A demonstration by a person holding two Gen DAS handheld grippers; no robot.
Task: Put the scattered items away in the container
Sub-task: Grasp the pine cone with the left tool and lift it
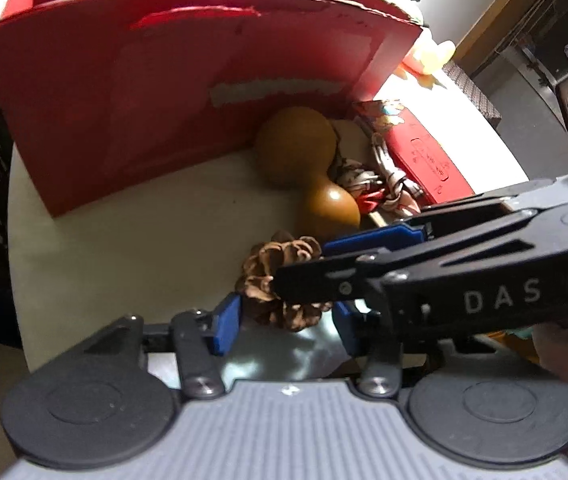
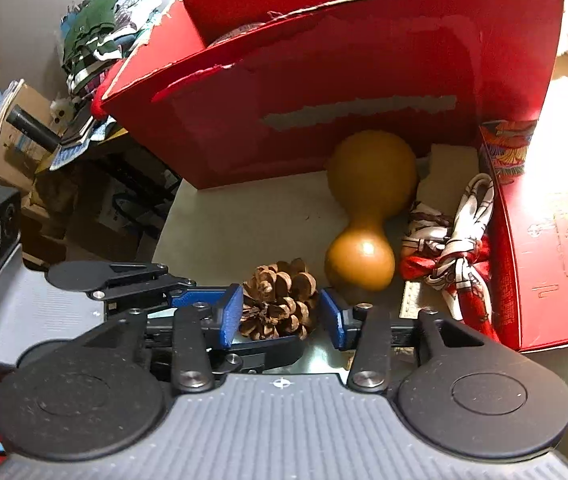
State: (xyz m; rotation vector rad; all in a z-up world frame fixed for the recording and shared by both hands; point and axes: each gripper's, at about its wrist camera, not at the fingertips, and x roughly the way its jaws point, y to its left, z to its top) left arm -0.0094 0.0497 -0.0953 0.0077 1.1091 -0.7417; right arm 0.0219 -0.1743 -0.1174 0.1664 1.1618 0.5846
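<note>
Brown and dry-scaled, the pine cone (image 2: 279,304) lies on the pale table (image 2: 243,220) between the parted blue pads of both the right gripper (image 2: 281,314) and left gripper (image 1: 284,316). Just behind it lie a gourd (image 2: 364,216), a knotted scarf (image 2: 452,248) and the red box (image 2: 344,100). Only the right view shows floor clutter.

Pine cone (image 2: 279,300) sits nearest you on the table (image 2: 243,216), between the pads of both grippers: right gripper (image 2: 279,316) and left gripper (image 1: 284,320). Gourd (image 2: 368,208) lies just beyond and right of the cone, running away to the box (image 2: 364,92) at the far side. Knotted scarf (image 2: 456,240) is right of the gourd, flat case (image 2: 556,248) further right.
</note>
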